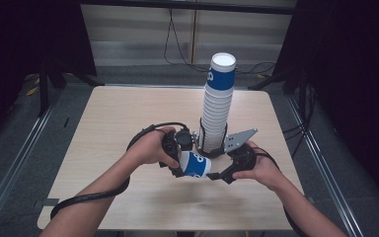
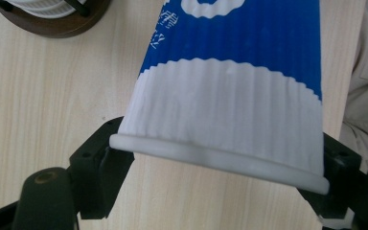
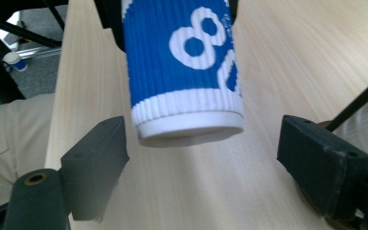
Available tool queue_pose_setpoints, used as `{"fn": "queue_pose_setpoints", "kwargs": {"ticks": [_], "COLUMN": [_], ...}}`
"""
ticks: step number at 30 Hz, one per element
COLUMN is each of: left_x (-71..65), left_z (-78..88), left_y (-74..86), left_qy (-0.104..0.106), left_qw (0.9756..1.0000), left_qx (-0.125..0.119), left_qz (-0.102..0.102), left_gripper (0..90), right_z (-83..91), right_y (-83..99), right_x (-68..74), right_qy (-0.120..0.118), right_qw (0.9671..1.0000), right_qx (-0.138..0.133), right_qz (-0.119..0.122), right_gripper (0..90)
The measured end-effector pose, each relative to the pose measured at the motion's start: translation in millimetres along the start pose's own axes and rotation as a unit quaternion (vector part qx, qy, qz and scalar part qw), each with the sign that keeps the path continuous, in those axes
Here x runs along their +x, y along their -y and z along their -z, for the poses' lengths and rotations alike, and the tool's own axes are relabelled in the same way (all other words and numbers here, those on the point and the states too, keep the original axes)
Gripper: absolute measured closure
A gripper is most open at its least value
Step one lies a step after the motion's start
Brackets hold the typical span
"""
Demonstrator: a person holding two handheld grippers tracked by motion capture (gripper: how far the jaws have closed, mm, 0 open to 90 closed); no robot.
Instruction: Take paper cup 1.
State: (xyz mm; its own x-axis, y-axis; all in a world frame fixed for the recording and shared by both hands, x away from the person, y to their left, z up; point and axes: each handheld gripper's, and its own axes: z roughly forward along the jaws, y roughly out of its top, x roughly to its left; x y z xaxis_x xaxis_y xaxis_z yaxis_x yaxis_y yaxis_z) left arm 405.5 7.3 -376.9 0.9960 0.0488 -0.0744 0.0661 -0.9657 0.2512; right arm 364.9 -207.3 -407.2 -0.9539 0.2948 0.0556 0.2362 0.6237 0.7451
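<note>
A blue and white ribbed paper cup [image 1: 196,164] lies on its side in the air just above the table, between my two grippers. My left gripper [image 1: 178,162] is shut on the cup's wide rim end [image 2: 220,160], with one black finger [image 2: 98,158] pressed on each side. My right gripper [image 1: 220,175] faces the cup's narrow base [image 3: 187,129]. Its jaws stand wide on either side, and its pads [image 3: 98,151] are clear of the cup. A tall stack of matching cups [image 1: 217,98] rises in a wire holder just behind both grippers.
The light wooden table [image 1: 123,113] has free room at left and front. The stack's round brown base [image 2: 52,21] sits close to the left gripper. Cables [image 1: 177,49] and dark stand legs [image 1: 44,84] lie on the floor beyond the table.
</note>
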Motion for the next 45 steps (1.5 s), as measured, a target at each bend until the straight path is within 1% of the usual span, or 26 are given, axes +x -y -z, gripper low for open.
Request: {"fn": "queue_pose_setpoints", "kwargs": {"ticks": [5,7,8,10,12,17,18,19,20,21,23,25,28,30,31,32,34,36,37,38,39,40,42,43,44,45], "left_x": [-0.2,-0.1,-0.5,-0.7,-0.9,-2.0,-2.5,-3.2,-3.8,-3.6,-4.5,-5.0,-5.1,-5.1,-4.1,-3.7,-1.9,0.2,1.1,2.1,2.4,3.3,3.8,4.4,5.3,5.5], "left_z": [-2.8,-3.5,-3.6,-4.3,-5.2,-6.6,-6.9,-7.0,-7.5,-7.3,-7.0,-5.5,-4.3,-5.1,-5.1,-5.5,-4.9,-4.9,-5.1,-4.9,-5.1,-4.5,-3.9,-3.6,-2.7,-2.8], "left_y": [-2.8,-4.6,-5.2,-6.4,-7.1,-8.6,-9.0,-10.0,-10.2,-10.2,-10.0,-10.1,-9.9,-8.2,-7.1,-5.9,-2.6,2.0,4.9,7.5,9.8,11.9,13.8,16.2,19.3,20.5], "left_qy": [0.001,0.002,-0.001,0.000,0.000,-0.002,-0.001,-0.002,-0.008,-0.008,-0.005,-0.008,-0.013,-0.013,-0.014,-0.007,0.000,0.004,0.006,0.012,0.012,0.010,0.009,0.014,0.020,0.023], "left_qw": [1.0000,1.0000,1.0000,1.0000,0.9999,0.9999,0.9999,0.9997,0.9996,0.9995,0.9996,0.9995,0.9990,0.9992,0.9990,0.9994,0.9996,0.9997,0.9995,0.9994,0.9992,0.9989,0.9988,0.9984,0.9968,0.9962], "left_qx": [0.003,0.007,0.005,0.006,0.010,0.011,0.011,0.016,0.017,0.020,0.015,0.010,0.001,-0.009,-0.012,-0.015,-0.020,-0.022,-0.031,-0.031,-0.039,-0.046,-0.048,-0.055,-0.076,-0.083], "left_qz": [-0.001,-0.006,-0.003,-0.005,-0.007,-0.010,-0.013,-0.020,-0.022,-0.024,-0.024,-0.030,-0.043,-0.038,-0.040,-0.032,-0.019,-0.014,-0.009,-0.005,0.000,-0.002,0.000,0.008,0.015,0.015], "left_gripper": [21.4,21.3,21.2,21.1,21.1,20.8,20.8,20.7,20.7,20.7,20.6,20.4,18.6,17.3,16.6,16.1,16.3,17.3,18.1,18.2,17.6,18.3,18.7,18.7,18.2,17.9], "right_z": [-2.9,-5.3,-7.0,-10.4,-13.1,-17.4,-18.4,-20.3,-20.8,-22.2,-24.0,-25.1,-24.9,-24.3,-24.1,-24.0,-23.1,-21.4,-20.1,-18.9,-18.0,-16.6,-15.6,-14.9,-12.6,-11.9], "right_y": [-2.1,-3.3,-3.9,-5.2,-7.0,-11.4,-12.2,-13.2,-13.4,-13.8,-13.7,-12.1,-9.8,-8.1,-7.4,-6.7,-4.8,-2.2,-0.6,0.9,2.6,4.3,6.0,8.1,12.7,14.3], "right_x": [1.4,2.0,1.9,2.0,2.4,4.5,4.9,5.7,6.7,6.5,7.0,7.0,5.2,5.5,6.0,6.0,5.8,5.3,5.3,5.0,4.5,4.8,4.1,3.1,1.7,1.0], "right_qy": [-0.007,-0.008,-0.009,-0.011,-0.009,-0.016,-0.013,-0.014,-0.012,-0.008,-0.011,-0.013,-0.010,-0.011,-0.010,-0.007,-0.009,-0.008,-0.011,-0.008,-0.011,-0.011,-0.005,-0.007,0.001,-0.002], "right_qw": [0.9999,0.9998,0.9997,0.9993,0.9990,0.9981,0.9977,0.9967,0.9962,0.9962,0.9957,0.9960,0.9968,0.9971,0.9973,0.9976,0.9980,0.9986,0.9989,0.9991,0.9993,0.9994,0.9995,0.9997,0.9998,0.9998], "right_qx": [0.009,0.018,0.023,0.035,0.041,0.057,0.063,0.079,0.086,0.085,0.091,0.088,0.078,0.074,0.071,0.068,0.061,0.051,0.046,0.041,0.036,0.034,0.030,0.024,0.012,0.008], "right_qz": [0.002,0.002,0.003,0.005,0.012,0.013,0.018,0.012,0.008,0.016,0.013,0.009,0.015,0.011,0.010,0.014,0.014,0.012,0.007,0.003,0.004,-0.002,-0.004,-0.007,-0.016,-0.020], "right_gripper": [17.2,17.3,17.4,18.0,20.8,25.5,26.1,29.2,29.4,29.5,29.7,29.9,30.2,30.2,30.3,30.3,30.3,30.4,30.7,30.8,30.8,30.8,30.7,30.7,30.7,30.7]}}
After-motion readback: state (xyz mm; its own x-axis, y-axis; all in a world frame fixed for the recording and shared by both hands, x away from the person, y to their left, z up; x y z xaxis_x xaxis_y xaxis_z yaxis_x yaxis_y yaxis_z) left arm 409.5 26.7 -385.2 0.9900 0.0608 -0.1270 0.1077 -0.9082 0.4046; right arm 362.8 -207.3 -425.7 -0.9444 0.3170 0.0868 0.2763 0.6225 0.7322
